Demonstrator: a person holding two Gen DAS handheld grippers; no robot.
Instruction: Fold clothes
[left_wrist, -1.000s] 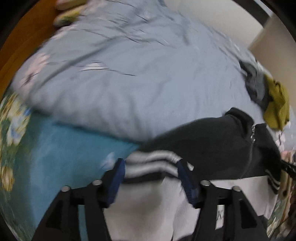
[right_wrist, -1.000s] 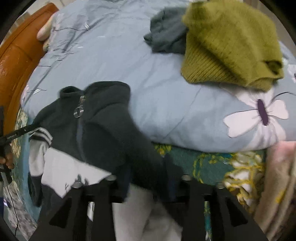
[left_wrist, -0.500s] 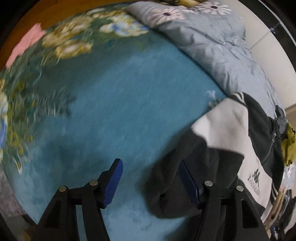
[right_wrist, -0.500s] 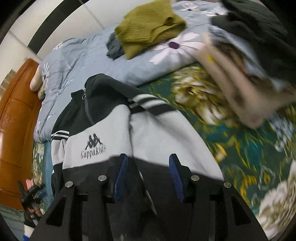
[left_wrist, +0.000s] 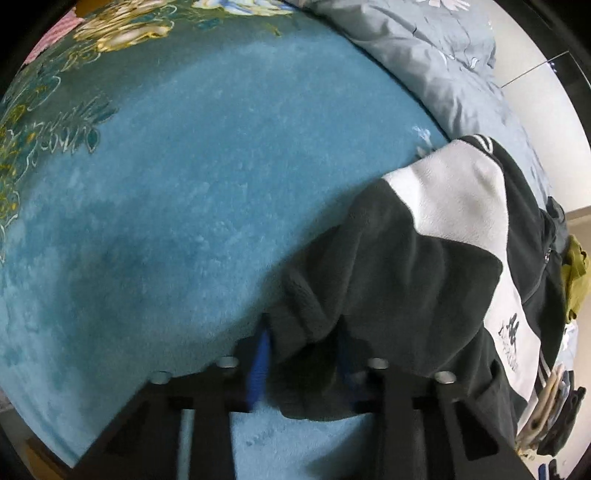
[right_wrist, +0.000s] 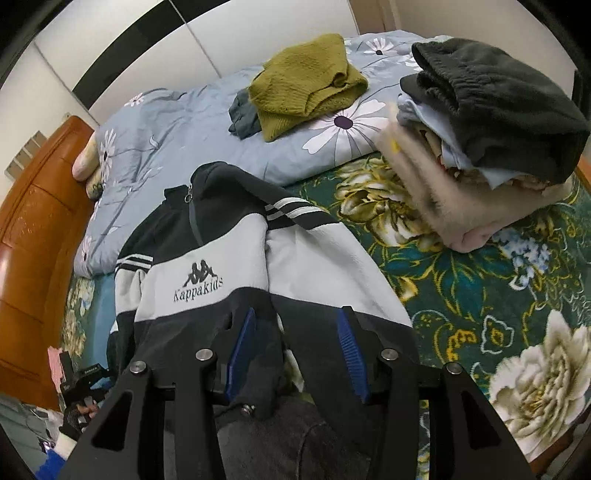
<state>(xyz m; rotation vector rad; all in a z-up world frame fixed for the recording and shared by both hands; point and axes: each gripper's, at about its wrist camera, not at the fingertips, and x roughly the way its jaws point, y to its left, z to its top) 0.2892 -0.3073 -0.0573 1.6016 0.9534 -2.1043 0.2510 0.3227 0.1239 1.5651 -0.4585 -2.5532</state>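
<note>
One black-and-white fleece zip jacket (right_wrist: 207, 258) on the floral bed blanket (right_wrist: 480, 295): left tool (left_wrist: 303, 354) clamped on its dark cuff; right tool (right_wrist: 293, 354) apart over its hem.

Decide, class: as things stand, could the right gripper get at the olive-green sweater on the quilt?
Probably not yet. The right gripper sits over the jacket; the olive-green sweater lies well beyond, though nothing blocks the way.

You face a bed with an orange wooden headboard (right_wrist: 33, 229) on the left. A pale wall (right_wrist: 122, 55) with a black band (right_wrist: 147, 40) runs along the far side. A grey-blue flowered duvet (right_wrist: 177, 122) lies far, a teal floral blanket (right_wrist: 480, 280) near.
</note>
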